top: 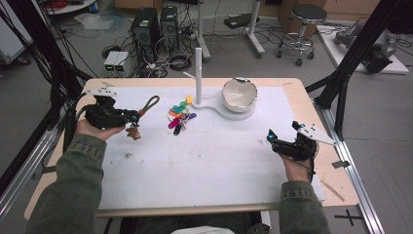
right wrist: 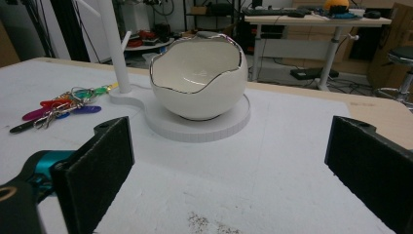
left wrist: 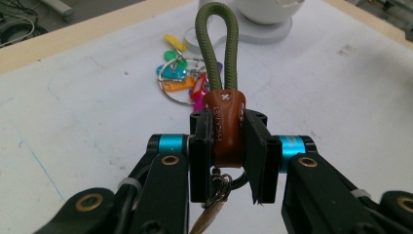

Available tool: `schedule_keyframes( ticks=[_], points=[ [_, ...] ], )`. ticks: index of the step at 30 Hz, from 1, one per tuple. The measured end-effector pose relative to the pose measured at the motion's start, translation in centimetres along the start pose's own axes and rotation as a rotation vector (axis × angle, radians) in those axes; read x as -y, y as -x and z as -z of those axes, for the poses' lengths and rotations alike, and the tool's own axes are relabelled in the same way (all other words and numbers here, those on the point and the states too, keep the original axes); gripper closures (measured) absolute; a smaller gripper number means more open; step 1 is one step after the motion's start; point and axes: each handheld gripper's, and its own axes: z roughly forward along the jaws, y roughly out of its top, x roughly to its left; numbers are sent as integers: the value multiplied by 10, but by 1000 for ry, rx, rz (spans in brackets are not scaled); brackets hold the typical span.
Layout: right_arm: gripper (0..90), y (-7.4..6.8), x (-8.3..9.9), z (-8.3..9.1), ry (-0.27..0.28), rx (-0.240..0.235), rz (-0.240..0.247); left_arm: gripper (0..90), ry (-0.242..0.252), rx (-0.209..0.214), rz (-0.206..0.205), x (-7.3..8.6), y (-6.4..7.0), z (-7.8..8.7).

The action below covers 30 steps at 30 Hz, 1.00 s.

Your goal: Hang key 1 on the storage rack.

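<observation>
Both forearms wear olive-green sleeves [top: 73, 190] with ribbed cuffs; each hand carries a black two-jaw gripper. Left gripper [left wrist: 226, 156]: black linkage arms with brass-coloured pivot rivets, cyan anodised collars beside flat black pads [left wrist: 199, 161], a white zip tie on each arm. Right gripper [right wrist: 226, 165]: rough black foam-like pads [right wrist: 97, 165], one cyan collar, grey three-cornered top plate [top: 314, 132], black trailing cable.
</observation>
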Motion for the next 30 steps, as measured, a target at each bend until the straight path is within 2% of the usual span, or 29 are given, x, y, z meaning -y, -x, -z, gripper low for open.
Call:
schedule_keyframes(
  ticks=[6,11,20,30],
  points=[
    [29,1,0,0,-2,2,3,736,25,2,22,-11,-11,-1],
    [30,0,0,0,1,1,1,736,17,-22,22,-22,-18,-5],
    [29,1,0,0,-2,5,0,736,24,-40,13,-42,-22,-11],
    [29,2,1,0,-1,6,2,736,38,-50,32,-56,-31,-18]
  ],
)
